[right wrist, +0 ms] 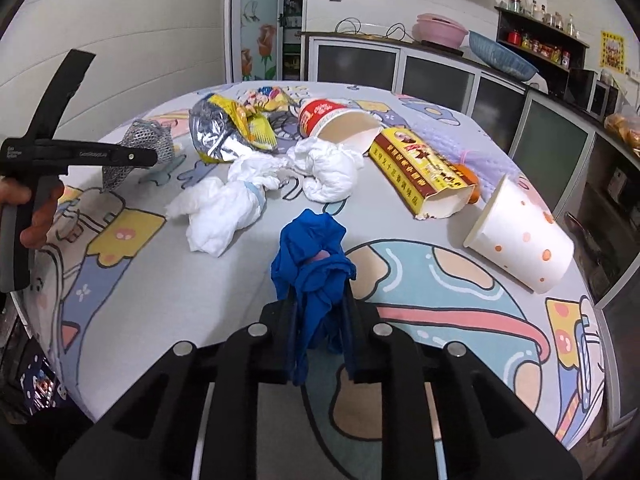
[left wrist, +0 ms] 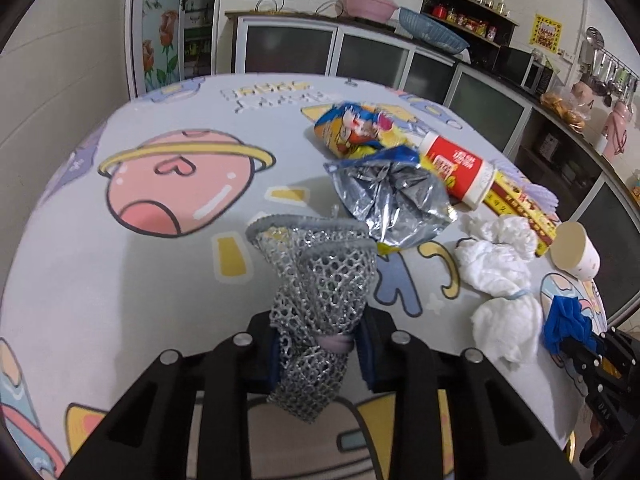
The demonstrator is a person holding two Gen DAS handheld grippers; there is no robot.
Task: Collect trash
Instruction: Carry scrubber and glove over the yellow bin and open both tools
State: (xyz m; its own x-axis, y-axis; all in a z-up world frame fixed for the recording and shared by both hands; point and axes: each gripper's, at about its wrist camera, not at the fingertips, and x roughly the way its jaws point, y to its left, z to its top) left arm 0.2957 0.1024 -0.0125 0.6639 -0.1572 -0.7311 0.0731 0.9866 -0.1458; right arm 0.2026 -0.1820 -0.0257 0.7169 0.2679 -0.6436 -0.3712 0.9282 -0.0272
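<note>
Trash lay strewn over the cartoon-printed worktop (left wrist: 160,288), and both tongs already had a piece of it. The left tongs (left wrist: 316,344) were clamped on a silvery mesh scrubber (left wrist: 320,280) — its grey-rimmed end stuck up and forward past the fingertips, lifted off the cloth. The right tongs (right wrist: 318,320) were pinched tight on a crumpled blue glove (right wrist: 312,256), which bunched up between the pads and hung down in folds.

Beyond the scrubber sat a crushed foil snack bag (left wrist: 392,196), silver side out, with a yellow and blue snack wrapper (left wrist: 356,128) just behind it. A red and white paper cup (left wrist: 456,168) lay on its side beside those, touching a long yellow and red carton (right wrist: 420,168). Two wads of white tissue (right wrist: 224,204) rested near the middle of the worktop, between the foil bag and the blue glove. Off to the right edge a white cup with orange dots (right wrist: 520,236) lay tipped over, its mouth toward the carton.

From the right-hand view a person's hand (right wrist: 40,216) showed around the left tool's handle — fingers wrapped on the grip.
</note>
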